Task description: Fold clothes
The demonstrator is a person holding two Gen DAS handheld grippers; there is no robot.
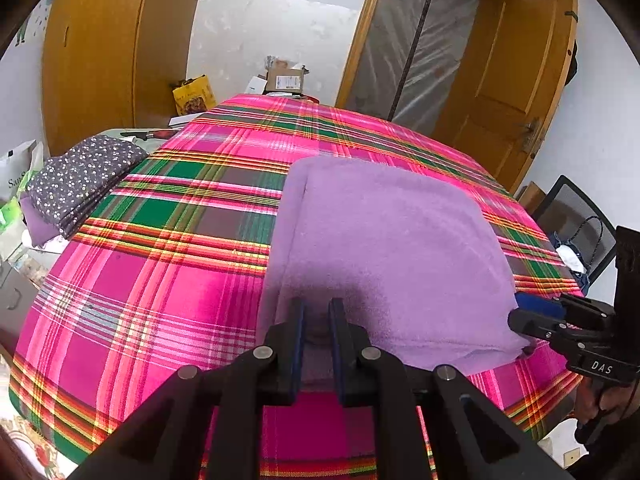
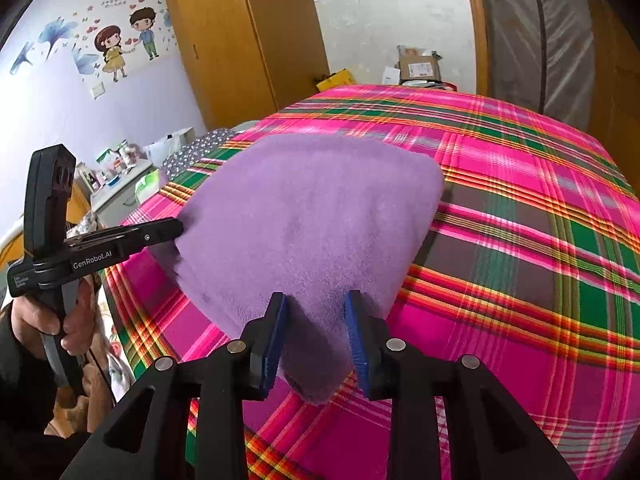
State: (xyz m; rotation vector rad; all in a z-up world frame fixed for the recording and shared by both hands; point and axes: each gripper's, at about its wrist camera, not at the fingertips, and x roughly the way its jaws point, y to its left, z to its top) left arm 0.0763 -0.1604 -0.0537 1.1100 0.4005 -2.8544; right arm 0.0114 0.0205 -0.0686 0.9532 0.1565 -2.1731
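Purple fleece garment (image 1: 384, 248), folded into a thick pad, lies on the pink plaid bedspread (image 1: 160, 288), its near edge facing me, with both of my tools at that edge. My left hand-held gripper (image 1: 316, 328) has its jaws nearly together on the garment's near-left corner; I see a thin fold of purple cloth pinched between the blue pads (image 1: 298, 344). My right hand-held gripper (image 2: 316, 328) stands at the near-right corner with its jaws about halfway apart. The corner of the fleece hangs between them, and from the right wrist view I see a gap between the right pad and the cloth, so I read no firm grip there. In that same view the left tool comes in from the side, its tip at the garment's edge, with a person's hand (image 2: 52, 316) wrapped around its handle. A folded dark floral cloth (image 1: 84, 180) sits well apart at the bed's far left edge, on top of another purple piece.
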